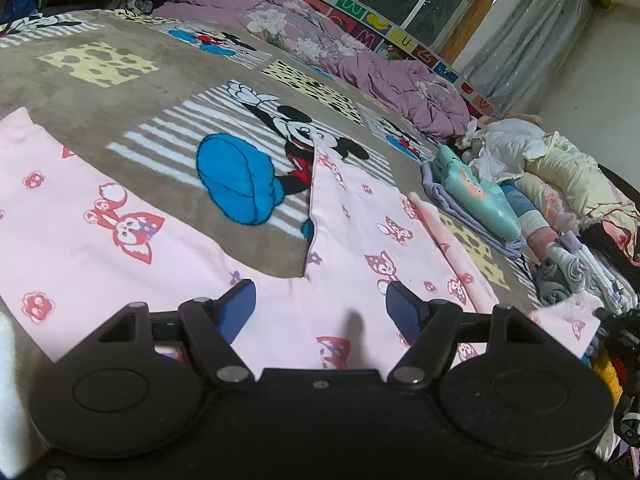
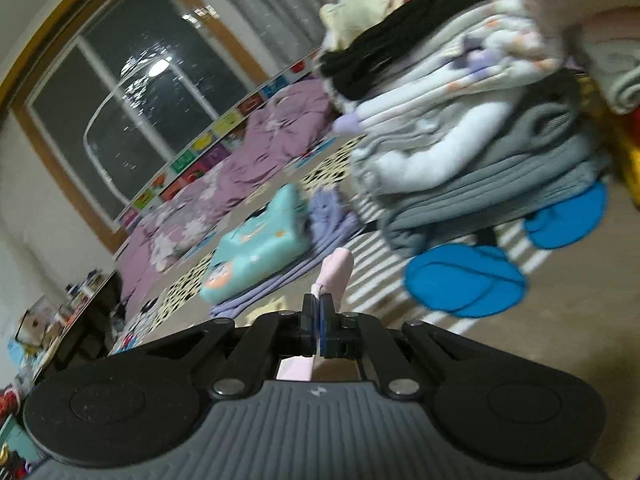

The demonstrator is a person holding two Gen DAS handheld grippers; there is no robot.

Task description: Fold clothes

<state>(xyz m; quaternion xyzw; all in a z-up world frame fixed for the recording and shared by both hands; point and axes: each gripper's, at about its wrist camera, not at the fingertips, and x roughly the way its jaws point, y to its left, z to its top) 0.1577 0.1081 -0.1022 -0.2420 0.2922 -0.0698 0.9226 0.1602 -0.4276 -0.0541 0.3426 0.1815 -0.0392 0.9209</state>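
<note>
One soft pink printed garment (image 1: 348, 216) flat on plush cartoon blanket (image 1: 120, 92) | left gripper (image 1: 320, 304) released above it | right gripper (image 2: 320, 320) clenched on pink cloth fold (image 2: 336, 270) | one folded stack (image 2: 460, 128) near.

Black left gripper (image 1: 322, 304), blue pads, silver screws, right gripper (image 2: 320, 320) apparently grey-ribbed

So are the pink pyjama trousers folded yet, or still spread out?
Spread: the pink pyjama trousers lie flat, legs apart, on the blanket; one edge is turned up.
</note>
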